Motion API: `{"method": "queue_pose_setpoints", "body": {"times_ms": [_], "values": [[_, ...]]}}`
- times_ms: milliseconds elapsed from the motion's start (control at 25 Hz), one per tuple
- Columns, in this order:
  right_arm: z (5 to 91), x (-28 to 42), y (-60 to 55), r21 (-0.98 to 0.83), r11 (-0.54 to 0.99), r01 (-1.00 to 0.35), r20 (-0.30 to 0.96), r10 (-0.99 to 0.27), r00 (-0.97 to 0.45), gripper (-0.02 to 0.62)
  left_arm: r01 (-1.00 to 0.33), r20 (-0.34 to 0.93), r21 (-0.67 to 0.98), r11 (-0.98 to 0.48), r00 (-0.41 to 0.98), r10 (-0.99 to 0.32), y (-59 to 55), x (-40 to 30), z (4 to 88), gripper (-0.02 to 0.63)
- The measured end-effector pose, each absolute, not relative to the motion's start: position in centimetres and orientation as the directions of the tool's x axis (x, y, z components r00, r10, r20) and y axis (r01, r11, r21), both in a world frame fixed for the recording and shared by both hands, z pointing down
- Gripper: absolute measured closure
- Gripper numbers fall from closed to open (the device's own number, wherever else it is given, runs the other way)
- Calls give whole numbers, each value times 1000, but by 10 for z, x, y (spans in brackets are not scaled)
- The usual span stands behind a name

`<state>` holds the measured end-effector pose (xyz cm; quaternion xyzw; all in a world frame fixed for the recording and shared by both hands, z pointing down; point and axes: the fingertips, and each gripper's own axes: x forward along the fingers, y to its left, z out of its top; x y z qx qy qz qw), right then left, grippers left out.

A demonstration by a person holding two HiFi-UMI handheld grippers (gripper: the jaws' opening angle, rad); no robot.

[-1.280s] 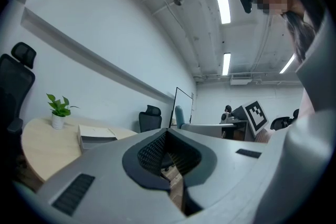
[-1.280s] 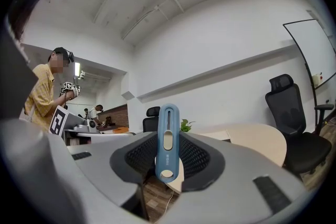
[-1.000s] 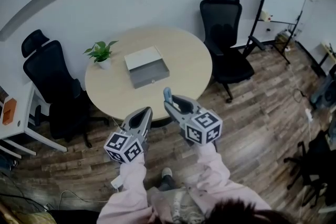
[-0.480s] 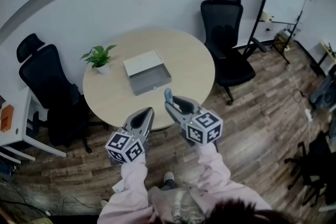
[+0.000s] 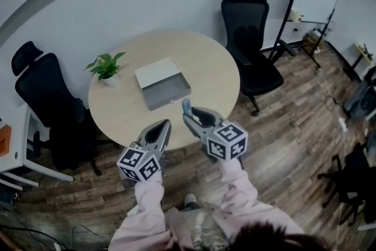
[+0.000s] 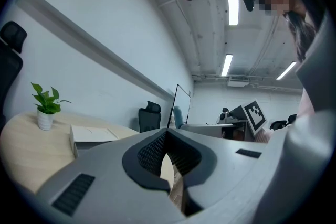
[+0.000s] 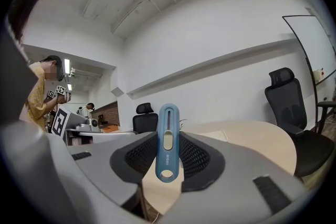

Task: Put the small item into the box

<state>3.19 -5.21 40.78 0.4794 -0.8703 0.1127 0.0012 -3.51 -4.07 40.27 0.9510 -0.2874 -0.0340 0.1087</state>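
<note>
The right tongs (image 7: 167,161) squeezed the small blue item (image 7: 168,136), which stood upright. The left tongs (image 6: 167,134) beside them were pinched shut with nothing inside. The open box (image 5: 170,94) sat on the table (image 5: 211,67) ahead of both.

Slim blue item (image 7: 168,140), slotted, with a hole at its lower end, stands upright at frame centre, pinched between the right gripper's (image 7: 168,136) jaws. Head view now: grey box (image 5: 167,89) sits open, white lid (image 5: 156,71) folded back, just upper left of centre on the round table (image 5: 211,73).
</note>
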Motion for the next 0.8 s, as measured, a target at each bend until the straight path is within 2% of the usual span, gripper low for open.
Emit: {"method": "queue_pose_setpoints", "body": {"times_ms": [800], "values": [[427,7,-78,-223,497,-839,133,-837,-531,469,-535,15,249,-808,836,-549,-70,-64,415,597]]}}
